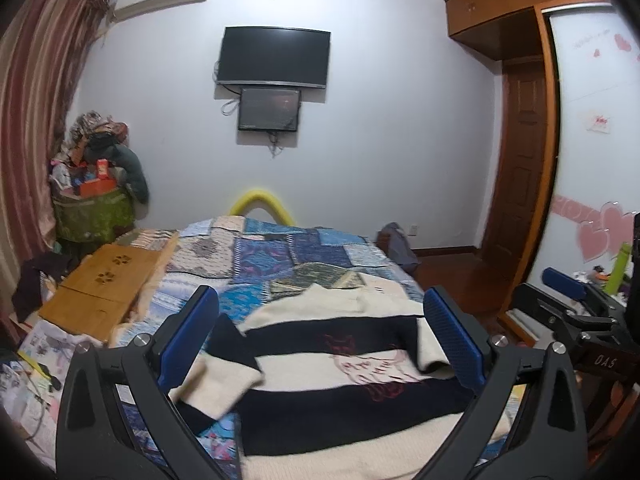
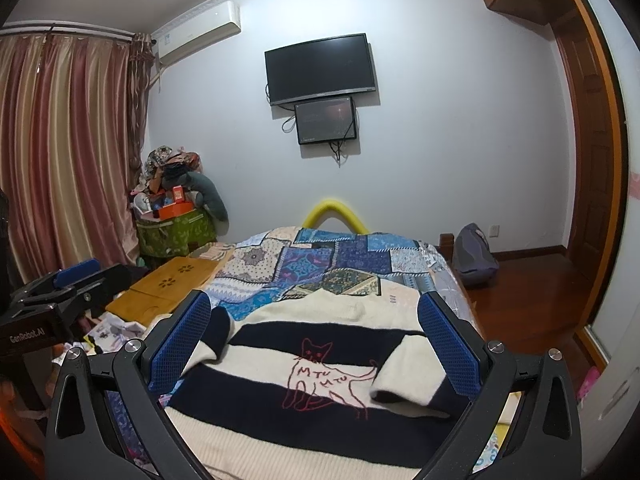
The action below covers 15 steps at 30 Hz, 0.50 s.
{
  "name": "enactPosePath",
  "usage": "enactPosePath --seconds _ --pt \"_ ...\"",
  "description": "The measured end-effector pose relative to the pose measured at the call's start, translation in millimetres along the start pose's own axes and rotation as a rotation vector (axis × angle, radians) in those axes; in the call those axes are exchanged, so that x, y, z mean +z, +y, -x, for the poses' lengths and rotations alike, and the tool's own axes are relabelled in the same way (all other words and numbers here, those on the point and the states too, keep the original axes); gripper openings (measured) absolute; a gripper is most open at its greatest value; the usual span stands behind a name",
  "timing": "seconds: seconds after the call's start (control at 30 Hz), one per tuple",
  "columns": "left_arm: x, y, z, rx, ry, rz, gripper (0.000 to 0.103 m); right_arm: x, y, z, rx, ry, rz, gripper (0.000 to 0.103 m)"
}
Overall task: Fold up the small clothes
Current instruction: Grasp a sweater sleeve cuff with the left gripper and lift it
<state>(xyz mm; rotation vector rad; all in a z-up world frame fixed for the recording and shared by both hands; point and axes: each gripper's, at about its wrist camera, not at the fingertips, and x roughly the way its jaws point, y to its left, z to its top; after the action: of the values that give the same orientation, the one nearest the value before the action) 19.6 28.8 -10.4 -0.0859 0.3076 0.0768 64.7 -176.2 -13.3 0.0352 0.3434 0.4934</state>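
Lying flat, knit striped sweater (image 2: pixel 320 364) (cat outline), patchwork quilt (image 2: pixel 320 264), both hand-held grippers (image 1: pixel 320 344) (image 2: pixel 316 344) wide, empty.

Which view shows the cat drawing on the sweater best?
The right wrist view: the cat drawing is sharp, whole and centred on the sweater, letters readable. The left wrist view shows it blurred and smeared.

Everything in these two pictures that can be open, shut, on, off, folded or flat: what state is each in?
Left tongs: open, holding nothing.
Right tongs: open, holding nothing.
Striped sweater: flat on the bed, both sleeves folded in.
Big wall TV: dark screen.
Small screen: dim picture showing.
Curtains: drawn shut.
Wooden lap table: lying flat on the bed.
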Motion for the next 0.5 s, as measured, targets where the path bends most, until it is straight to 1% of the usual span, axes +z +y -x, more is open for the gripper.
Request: enactPosePath --seconds 0.1,0.23,0.3,0.4,0.43,0.5 --pt "3 18 -11 0.055 0.005 0.005 0.103 0 -4 -15 -0.002 0.015 -0.005 0.103" --pt "3 53 -35 0.118 0.055 0.024 0.103 2 -13 -40 0.000 0.044 -0.014 0.103" --pt "-1 70 -53 0.150 0.101 0.028 0.103 3 -16 -55 -0.004 0.062 -0.005 0.103" --pt "-16 96 -81 0.189 0.197 0.046 0.103 4 -16 -76 -0.012 0.088 0.031 0.103" --pt "-22 106 -90 0.199 0.227 0.058 0.103 4 -16 -83 -0.013 0.098 0.042 0.102" --pt "-40 126 -106 0.235 0.294 0.087 0.103 3 -16 -96 -0.004 0.119 0.068 0.095"
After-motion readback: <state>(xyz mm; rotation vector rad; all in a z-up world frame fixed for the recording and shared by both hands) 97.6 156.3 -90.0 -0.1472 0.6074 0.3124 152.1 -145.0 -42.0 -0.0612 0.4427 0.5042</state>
